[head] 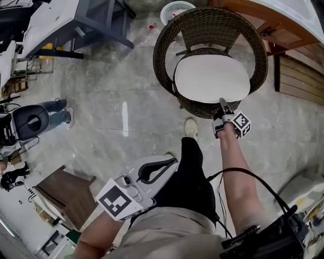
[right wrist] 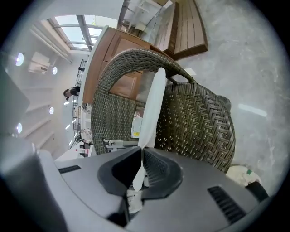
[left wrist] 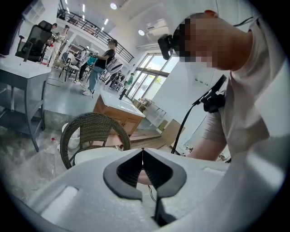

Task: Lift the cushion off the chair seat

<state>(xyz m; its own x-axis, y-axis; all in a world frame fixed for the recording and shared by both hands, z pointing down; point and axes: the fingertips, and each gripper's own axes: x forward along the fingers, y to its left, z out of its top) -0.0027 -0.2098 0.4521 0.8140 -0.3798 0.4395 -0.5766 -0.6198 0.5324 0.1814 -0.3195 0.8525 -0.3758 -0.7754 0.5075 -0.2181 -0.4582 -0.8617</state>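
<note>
A white seat cushion [head: 211,77] lies in a round dark wicker chair [head: 167,35]. My right gripper [head: 221,101] is at the cushion's near edge and is shut on it. In the right gripper view the cushion [right wrist: 152,108] runs edge-on between the jaws of that gripper [right wrist: 141,152], with the wicker chair [right wrist: 199,122] behind it. My left gripper [head: 173,162] hangs low by the person's waist, far from the chair. Its jaws [left wrist: 142,150] meet with nothing between them, and the chair [left wrist: 93,124] shows beyond them.
A white basket [head: 176,9] stands behind the chair. A wooden desk [head: 263,23] is at the top right and a grey table [head: 76,20] at the top left. A brown cabinet [head: 63,195] sits low left. Another person [head: 38,119] sits at the left.
</note>
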